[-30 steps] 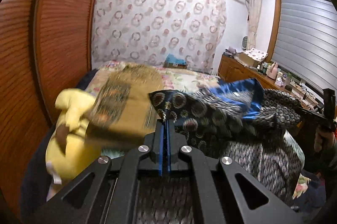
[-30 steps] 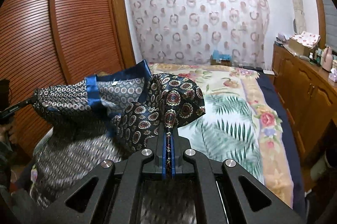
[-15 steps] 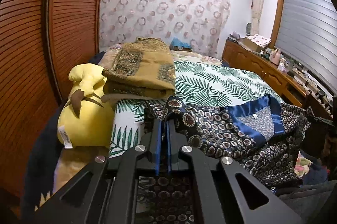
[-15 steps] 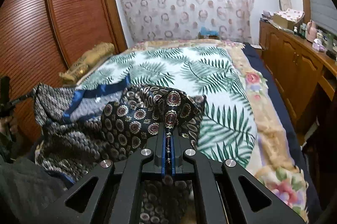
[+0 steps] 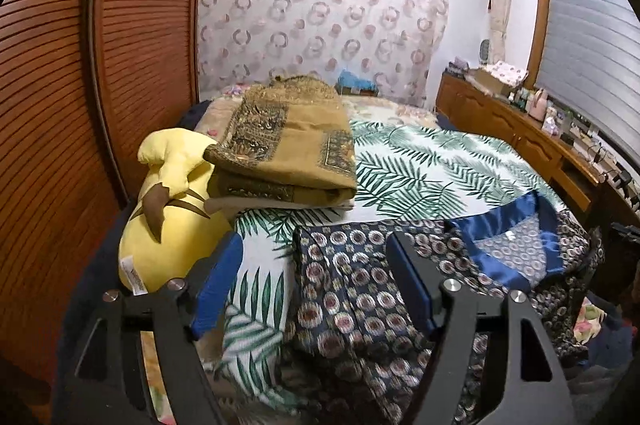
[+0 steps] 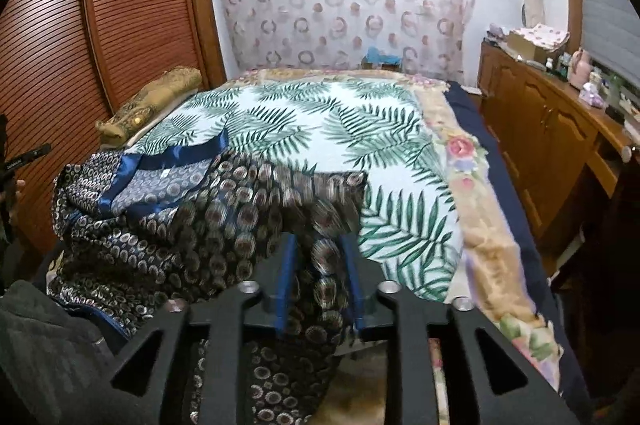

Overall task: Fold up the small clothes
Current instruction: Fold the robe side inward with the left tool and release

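Here both grippers, left [image 5: 314,279] and right [image 6: 318,275], have just been opening, jaws apart; the shirt [image 5: 360,289] lies loose between them, its lower part cut off below frame.

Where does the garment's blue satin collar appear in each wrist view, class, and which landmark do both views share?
Left wrist view: blue satin collar lies at right, beyond the right finger.
Right wrist view: collar lies at left, above the gripper.
Shared landmark: the folded tan cloth by the wardrobe.

I am working in a home bedroom: bed [image 5: 432,161] lying between louvred wardrobe [image 5: 80,85], curtain [image 5: 320,25] and dresser [image 6: 552,129].
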The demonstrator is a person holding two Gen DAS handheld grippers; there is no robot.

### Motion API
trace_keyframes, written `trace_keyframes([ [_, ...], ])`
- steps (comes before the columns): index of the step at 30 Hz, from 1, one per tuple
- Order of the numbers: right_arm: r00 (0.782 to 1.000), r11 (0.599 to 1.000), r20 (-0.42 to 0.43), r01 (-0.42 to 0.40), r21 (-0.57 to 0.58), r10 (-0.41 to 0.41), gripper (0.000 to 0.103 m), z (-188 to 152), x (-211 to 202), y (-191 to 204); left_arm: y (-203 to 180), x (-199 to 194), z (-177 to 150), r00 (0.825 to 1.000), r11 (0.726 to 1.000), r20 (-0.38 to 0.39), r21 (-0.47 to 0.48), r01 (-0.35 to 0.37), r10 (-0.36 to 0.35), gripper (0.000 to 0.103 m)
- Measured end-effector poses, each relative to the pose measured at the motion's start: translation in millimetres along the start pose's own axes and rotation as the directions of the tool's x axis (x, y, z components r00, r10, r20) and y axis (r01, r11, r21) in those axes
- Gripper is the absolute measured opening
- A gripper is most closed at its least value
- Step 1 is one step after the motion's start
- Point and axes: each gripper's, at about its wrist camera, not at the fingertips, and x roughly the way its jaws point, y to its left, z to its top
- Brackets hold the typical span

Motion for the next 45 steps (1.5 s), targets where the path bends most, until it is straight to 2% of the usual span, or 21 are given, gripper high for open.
trace_keyframes([
  [1,1.000,1.000,0.007,0.005,0.002,-0.005,0.051,2.6,1.7,-2.3,0.7,6.5,2.2,1.000,1.000,-0.008,0.002,0.001,-0.001,0.075],
  [2,1.000,1.000,0.015,0.015,0.002,-0.015,0.056,6.7,3.2,-4.2,0.6,15.5,5.3,1.000,1.000,-0.017,0.008,0.004,-0.004,0.075],
  [6,0.999,1.000,0.041,0.019,0.001,-0.019,0.057,21.2,15.9,-12.7,0.7,45.8,10.8,0.997,1.000,-0.076,0.029,-0.006,0.008,0.075],
  [11,1.000,1.000,0.026,0.015,0.018,-0.015,0.057,38.0,53.6,-22.3,2.0,75.9,11.1,0.989,0.999,-0.145,0.038,0.002,0.003,0.075],
  [15,1.000,1.000,-0.021,-0.003,0.030,0.003,0.057,41.8,88.3,-22.8,5.9,90.8,5.2,0.981,0.999,-0.193,0.037,-0.002,0.010,0.075],
  [20,0.996,1.000,-0.086,-0.005,0.024,0.007,0.057,46.1,114.8,-21.1,13.6,110.9,-8.4,0.960,1.000,-0.279,0.009,0.022,-0.019,0.075],
  [25,0.992,0.999,-0.126,0.004,0.038,0.001,0.057,48.4,132.4,-21.7,15.4,113.6,-11.7,0.960,0.999,-0.278,0.002,0.033,-0.031,0.074],
  [27,0.990,1.000,-0.140,0.006,0.026,-0.002,0.057,48.7,137.1,-20.5,14.9,113.8,-10.3,0.960,0.998,-0.275,-0.002,0.056,-0.055,0.059],
  [30,0.988,1.000,-0.155,0.006,0.028,-0.001,0.057,47.5,145.9,-20.6,12.2,115.7,-6.7,0.956,0.996,-0.281,-0.007,0.090,-0.088,0.045],
  [37,0.987,1.000,-0.160,0.005,0.030,0.000,0.059,49.0,151.3,-22.6,7.9,120.5,-2.6,0.954,0.997,-0.291,0.007,0.076,-0.071,0.043],
  [38,0.987,1.000,-0.162,0.002,0.025,0.002,0.059,49.2,152.5,-21.8,6.8,121.1,-2.2,0.954,0.997,-0.293,0.012,0.078,-0.071,0.040],
  [40,0.986,1.000,-0.164,-0.024,0.011,0.025,0.059,49.5,153.7,-16.9,5.4,120.3,-2.0,0.954,0.996,-0.290,0.013,0.085,-0.077,0.027],
  [41,0.986,0.999,-0.166,-0.033,0.001,0.032,0.059,48.9,154.4,-13.7,4.9,118.4,-1.6,0.958,0.997,-0.278,0.013,0.077,-0.071,0.011],
  [42,0.985,0.999,-0.168,-0.034,-0.018,0.030,0.059,48.5,154.8,-10.3,3.4,115.1,-0.7,0.962,0.997,-0.265,0.014,0.073,-0.067,0.007],
  [43,0.985,0.999,-0.169,-0.031,-0.035,0.024,0.052,46.9,155.0,-6.8,0.4,111.7,-0.6,0.964,0.997,-0.258,0.021,0.078,-0.070,0.006],
  [44,0.986,0.998,-0.167,-0.035,-0.056,0.025,0.029,45.9,154.4,-4.1,-4.9,104.6,-0.1,0.969,0.996,-0.238,0.039,0.077,-0.065,0.006],
  [45,0.985,0.997,-0.169,-0.045,-0.066,0.034,0.020,44.8,153.8,-2.5,-8.2,99.8,0.4,0.972,0.996,-0.224,0.047,0.079,-0.066,0.005],
])
